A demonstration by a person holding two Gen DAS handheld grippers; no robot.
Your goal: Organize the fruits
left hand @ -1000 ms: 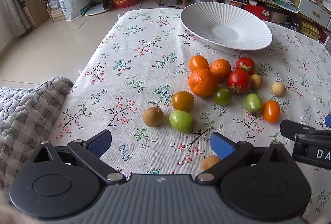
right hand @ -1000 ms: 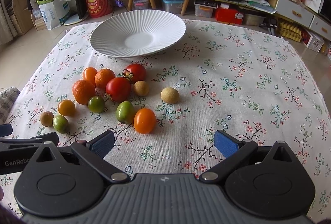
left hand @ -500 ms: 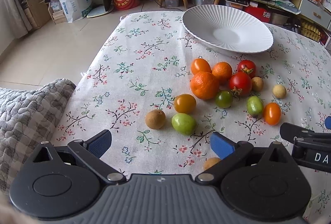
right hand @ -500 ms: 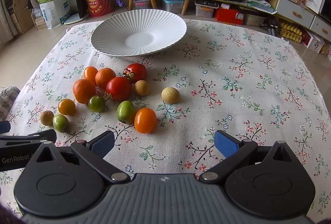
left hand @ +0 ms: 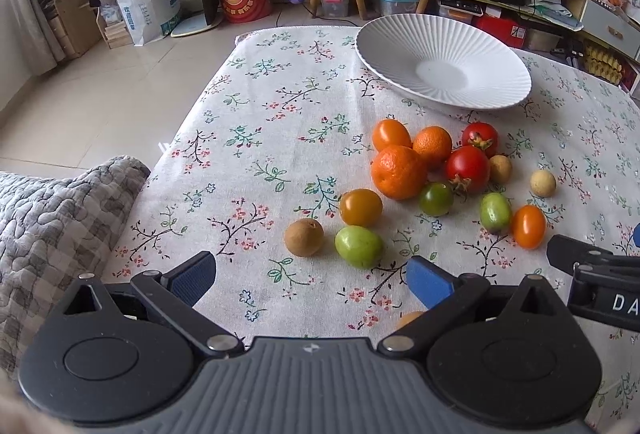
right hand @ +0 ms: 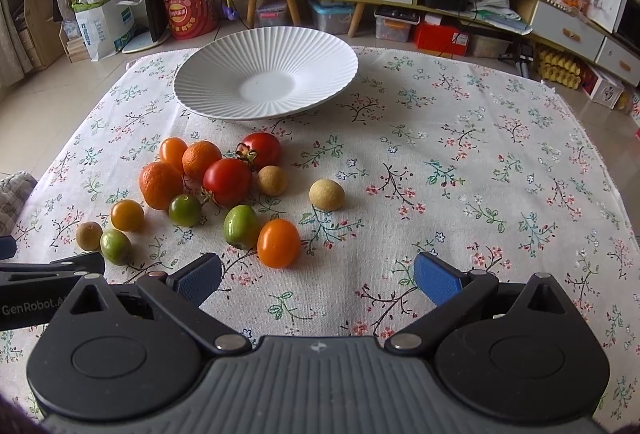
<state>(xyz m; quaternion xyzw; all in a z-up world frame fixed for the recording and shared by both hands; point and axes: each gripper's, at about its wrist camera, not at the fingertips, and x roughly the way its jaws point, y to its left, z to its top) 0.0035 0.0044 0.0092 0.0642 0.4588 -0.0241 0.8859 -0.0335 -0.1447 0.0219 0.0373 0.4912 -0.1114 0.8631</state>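
A white ribbed plate sits empty at the far side of the floral tablecloth. Several small fruits lie in a cluster before it: oranges, red tomatoes, green fruits, an orange tomato, a brown kiwi-like fruit. My left gripper is open and empty, just short of the brown and green fruits. My right gripper is open and empty, just short of the orange tomato. A small orange fruit lies partly hidden under my left gripper.
A grey quilted cushion lies against the table's left edge. Cabinets, boxes and a red bucket stand on the floor beyond the table. The tablecloth's right half carries no fruit.
Both grippers have drawn back and tilted slightly, so the fruits and plate sit a little lower in view. Both stay open and nothing on the table has moved.
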